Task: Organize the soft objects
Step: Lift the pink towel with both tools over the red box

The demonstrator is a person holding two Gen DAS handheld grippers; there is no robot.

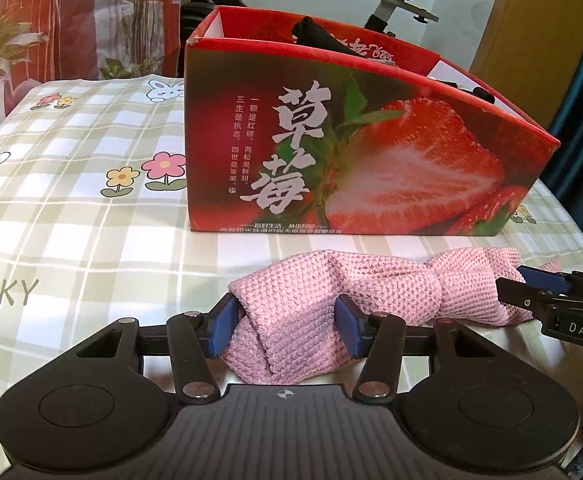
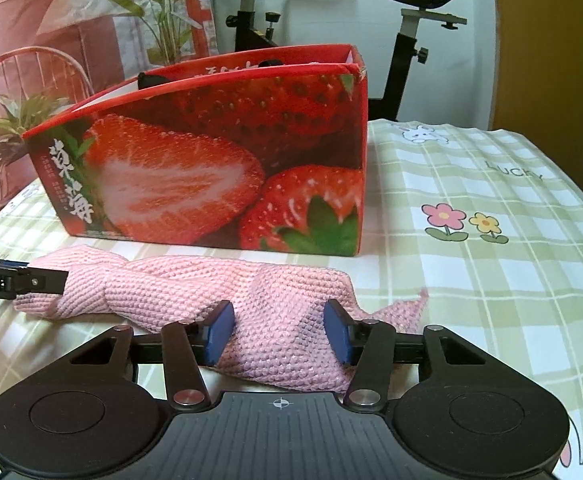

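The left gripper [image 1: 285, 326] and the right gripper [image 2: 277, 332] each squeeze one end of the pink knitted cloth [image 1: 355, 300], which lies bunched on the checked tablecloth [image 1: 91, 200] just in front of the strawberry box [image 1: 371, 152]. Something black [image 1: 315, 36] already sits in the box. The pink cloth is not in yet, so lifting it in is what seems left.

The strawberry box [image 1: 371, 152] front reads "草莓". Left of it, my tablecloth [image 1: 71, 200] shows "UCKY"; right of it, "Lucky". My right claw [image 1: 531, 292] body reads "DAS".
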